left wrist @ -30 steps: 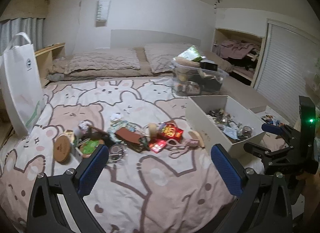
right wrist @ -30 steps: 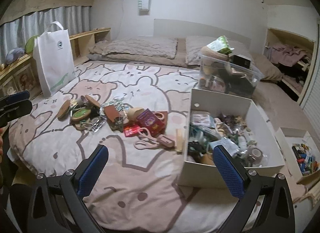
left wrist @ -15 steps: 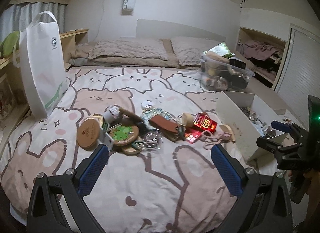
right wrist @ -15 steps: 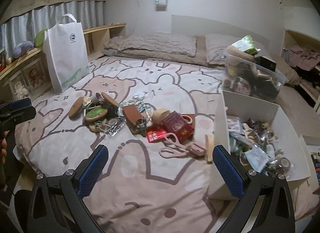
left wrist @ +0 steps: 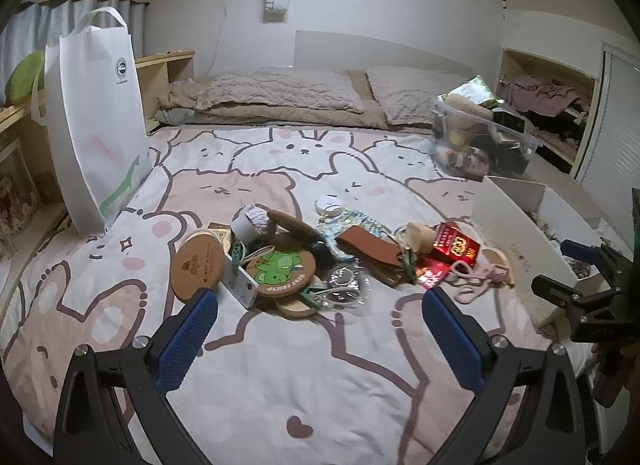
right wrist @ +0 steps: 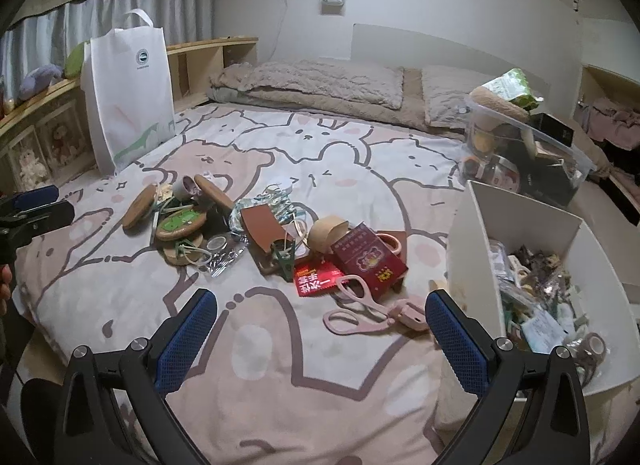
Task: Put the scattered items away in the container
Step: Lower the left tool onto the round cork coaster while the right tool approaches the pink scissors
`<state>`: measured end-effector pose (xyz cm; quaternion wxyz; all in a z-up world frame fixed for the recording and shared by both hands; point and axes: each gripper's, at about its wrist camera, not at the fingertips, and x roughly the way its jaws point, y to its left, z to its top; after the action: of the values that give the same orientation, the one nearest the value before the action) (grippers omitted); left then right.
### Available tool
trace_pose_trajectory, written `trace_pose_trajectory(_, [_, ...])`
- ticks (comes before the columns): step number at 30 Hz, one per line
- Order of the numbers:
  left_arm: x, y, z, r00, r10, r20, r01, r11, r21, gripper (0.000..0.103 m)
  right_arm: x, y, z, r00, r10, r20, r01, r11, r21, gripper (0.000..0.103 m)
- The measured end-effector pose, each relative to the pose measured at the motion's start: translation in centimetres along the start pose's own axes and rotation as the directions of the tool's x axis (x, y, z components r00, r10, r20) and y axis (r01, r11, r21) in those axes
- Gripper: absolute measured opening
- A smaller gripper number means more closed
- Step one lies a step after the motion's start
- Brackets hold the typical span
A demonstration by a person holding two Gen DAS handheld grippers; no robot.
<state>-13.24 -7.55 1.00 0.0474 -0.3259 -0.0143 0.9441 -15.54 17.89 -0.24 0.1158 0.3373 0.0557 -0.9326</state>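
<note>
although the white box [right wrist: 516, 233] on the bed's right side already holds many bits, the scattered pile [left wrist: 320, 261] remains mid-bed; left gripper [left wrist: 320, 329] and right gripper [right wrist: 320, 329] both gape empty.

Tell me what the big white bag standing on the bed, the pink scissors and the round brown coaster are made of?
The tall white tote bag looks like soft non-woven fabric: matte, with floppy loop handles. The pink scissors seem to be smooth plastic, at least the handles; the blades sit in a matching cover. The round tan coaster looks like wood or cork: flat, dull, with a stamped mark.
</note>
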Motion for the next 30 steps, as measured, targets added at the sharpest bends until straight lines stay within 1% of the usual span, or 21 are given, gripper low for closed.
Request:
trace_pose_trajectory(6, [2.2,1.1,-0.8,0.999,0.039,0.024,-0.039,0.999,-0.006,0.103,2.6,0.9,-0.1,0.999,0.034,-0.001,-0.034,0.999,0.0,0.103])
trace_pose_trajectory(11, [4.1,2.0,-1.6,0.998,0.061,0.011,-0.061,0.998,-0.012,0.103,4.5,2.1,-0.7,0.999,0.033,-0.027,-0.034,0.999,-0.039,0.103])
trace_pose_trajectory(14, [5.0,2.5,-2.1,0.997,0.075,0.002,-0.075,0.997,-0.007,0.103,5.4,2.5,-1.1,0.999,0.037,-0.039,-0.038,0.998,-0.044,0.103])
trace_pose_trajectory(21, [7.1,3.7,-3.3,0.996,0.082,-0.039,-0.082,0.997,-0.009,0.103,7.8,2.9,-2.9,0.995,0.043,-0.086,-0.045,0.999,-0.026,0.103])
trace_pose_trajectory(24, [7.7,4.4,-3.9,0.994,0.08,-0.069,-0.08,0.997,-0.001,0.103,8.7,2.7,-4.0,0.99,0.067,-0.122,-0.065,0.998,0.015,0.103])
trace_pose_trajectory(27, [8.3,5.6,-4.5,0.99,0.089,-0.111,-0.088,0.996,0.011,0.103,9.4,2.7,-5.1,0.987,0.07,-0.144,-0.068,0.997,0.021,0.103])
trace_pose_trajectory(30, [8.6,6.9,-5.1,0.983,0.119,-0.137,-0.116,0.993,0.027,0.103,9.9,2.8,-5.8,0.986,0.058,-0.158,-0.058,0.998,0.002,0.103])
